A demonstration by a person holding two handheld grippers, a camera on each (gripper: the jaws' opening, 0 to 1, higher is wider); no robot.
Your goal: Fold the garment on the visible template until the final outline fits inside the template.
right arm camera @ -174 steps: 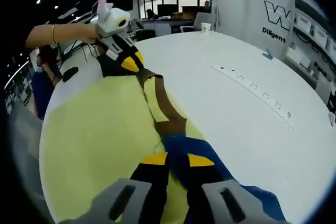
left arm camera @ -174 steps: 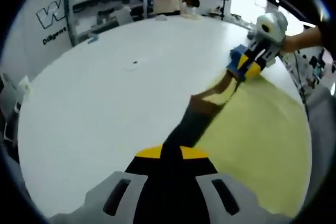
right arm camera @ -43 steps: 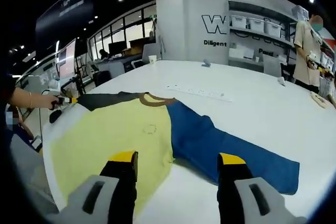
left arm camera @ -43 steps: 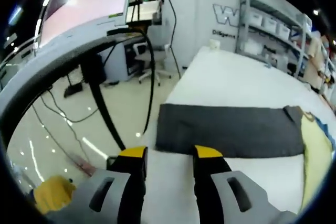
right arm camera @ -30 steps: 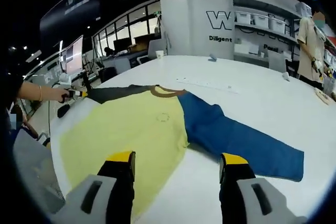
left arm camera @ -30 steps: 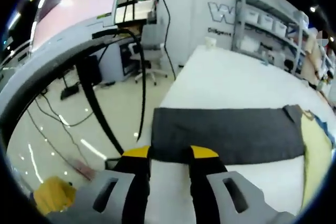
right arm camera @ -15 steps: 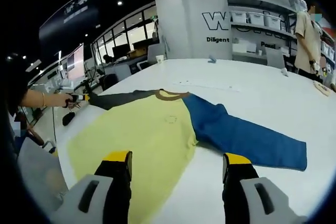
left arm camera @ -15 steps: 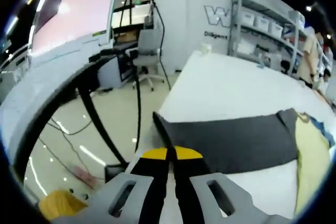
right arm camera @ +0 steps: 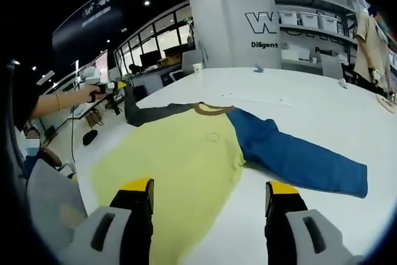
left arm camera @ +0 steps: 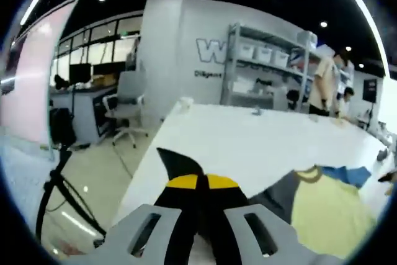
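Note:
The garment lies flat on the white table (right arm camera: 322, 116): yellow body (right arm camera: 180, 166), brown collar (right arm camera: 213, 108), blue sleeve (right arm camera: 298, 156) stretched right, dark grey sleeve (right arm camera: 155, 111) to the left. My left gripper (left arm camera: 198, 182) is shut on the grey sleeve's end (left arm camera: 177, 162), which is raised off the table. In the right gripper view that left gripper (right arm camera: 102, 91) shows in a person's hand, the grey sleeve rising to it. My right gripper (right arm camera: 211, 193) hovers open over the yellow hem with nothing between its jaws. In the left gripper view the yellow body (left arm camera: 325, 206) lies at lower right.
The table's near left edge (right arm camera: 80, 153) drops to the floor, with an office chair (left arm camera: 127, 113) beyond it. A power strip (right arm camera: 257, 98) lies on the table behind the collar. Shelving with bins (left arm camera: 267, 72) and a standing person (left arm camera: 324, 88) are at the back.
My left gripper closed on the grey sleeve's end and lifted it off the table, swinging toward the garment. The right gripper stayed open above the hem.

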